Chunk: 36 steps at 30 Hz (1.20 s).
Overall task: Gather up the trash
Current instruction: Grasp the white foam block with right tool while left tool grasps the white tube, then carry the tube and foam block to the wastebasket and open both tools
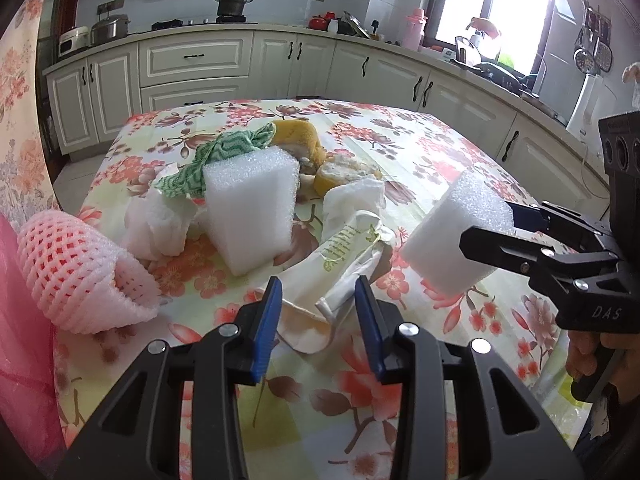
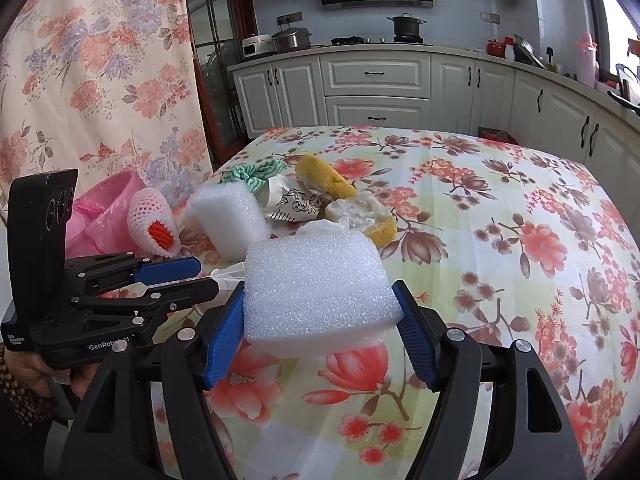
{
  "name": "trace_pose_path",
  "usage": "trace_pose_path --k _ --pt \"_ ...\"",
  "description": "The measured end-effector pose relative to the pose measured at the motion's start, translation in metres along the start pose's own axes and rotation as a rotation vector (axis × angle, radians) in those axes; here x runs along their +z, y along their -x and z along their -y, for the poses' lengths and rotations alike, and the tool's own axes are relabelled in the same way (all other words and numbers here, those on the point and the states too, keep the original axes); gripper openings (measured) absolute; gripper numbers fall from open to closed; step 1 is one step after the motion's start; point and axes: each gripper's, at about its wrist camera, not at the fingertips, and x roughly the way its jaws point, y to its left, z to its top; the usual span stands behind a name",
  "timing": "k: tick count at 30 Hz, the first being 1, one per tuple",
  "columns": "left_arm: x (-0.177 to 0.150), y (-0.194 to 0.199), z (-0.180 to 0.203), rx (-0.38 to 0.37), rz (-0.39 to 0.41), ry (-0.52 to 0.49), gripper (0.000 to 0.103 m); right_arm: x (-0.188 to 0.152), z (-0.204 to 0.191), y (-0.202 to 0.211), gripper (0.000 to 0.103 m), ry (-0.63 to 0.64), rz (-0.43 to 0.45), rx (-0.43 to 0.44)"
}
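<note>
White kitchen cabinets (image 1: 192, 60) line tiled walls; a bright window (image 1: 496, 0) glares.

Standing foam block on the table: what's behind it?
Behind the standing foam block lie a green patterned cloth, a yellow sponge and, in the right wrist view, a crumpled printed paper cup. The block covers their lower parts, so anything else there is hidden.

- Bright daylight; window (image 1: 496, 0) top right blown out w/ glare
- Soft shadows on table (image 1: 420, 152)
- Sharp centre, heavy fisheye bend, dark corners
</note>
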Motion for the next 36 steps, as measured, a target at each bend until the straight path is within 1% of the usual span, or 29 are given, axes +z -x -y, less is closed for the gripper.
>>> trace_pose_path --k 1,3,5,6,7,8,10,12,13,19,23,28,30,36 --pt "0.001 -0.001 0.002 0.004 -0.003 -0.019 0.037 0.000 0.000 0.000 0.067 -0.001 0.000 0.000" --pt "0.001 -0.004 0.005 0.008 -0.012 -0.060 0.033 0.001 0.001 0.001 0.067 -0.001 0.001 0.000" --pt "0.002 -0.006 0.008 -0.006 -0.025 -0.092 0.029 0.001 0.001 0.001 0.067 -0.002 0.001 -0.001" --pt "0.002 -0.008 0.009 -0.008 -0.036 -0.107 0.028 0.001 0.001 0.001 0.067 -0.001 0.001 -0.001" --pt "0.001 -0.011 0.010 -0.003 -0.050 -0.126 0.025 0.001 0.001 0.001 0.067 -0.001 0.001 0.000" --pt "0.000 -0.013 0.011 0.000 -0.061 -0.140 0.024 0.001 0.001 0.001 0.067 -0.001 0.001 0.001" --pt "-0.002 -0.012 0.012 -0.009 -0.068 -0.145 0.021 0.002 0.001 0.001 0.067 -0.001 0.000 0.002" --pt "-0.003 -0.009 0.011 -0.017 -0.067 -0.136 0.013 0.001 0.001 0.001 0.067 0.001 -0.001 0.003" --pt "-0.004 -0.007 0.010 -0.011 -0.065 -0.132 0.012 0.001 0.000 0.001 0.067 0.002 -0.001 0.003" --pt "-0.009 0.012 0.008 -0.029 -0.038 -0.090 0.011 0.000 -0.002 0.002 0.067 0.004 0.003 0.004" --pt "-0.012 0.030 0.008 -0.045 0.000 -0.061 0.011 0.002 -0.003 0.005 0.067 0.002 0.012 0.003" --pt "-0.011 0.054 0.008 -0.028 0.044 -0.045 0.011 0.003 -0.007 0.008 0.067 0.008 0.021 0.006" --pt "-0.010 0.063 0.007 -0.010 0.062 -0.037 0.011 0.005 -0.008 0.009 0.067 0.010 0.026 0.007" --pt "-0.007 0.086 -0.010 0.038 0.095 0.010 0.011 0.010 -0.013 0.013 0.067 0.020 0.040 0.011"
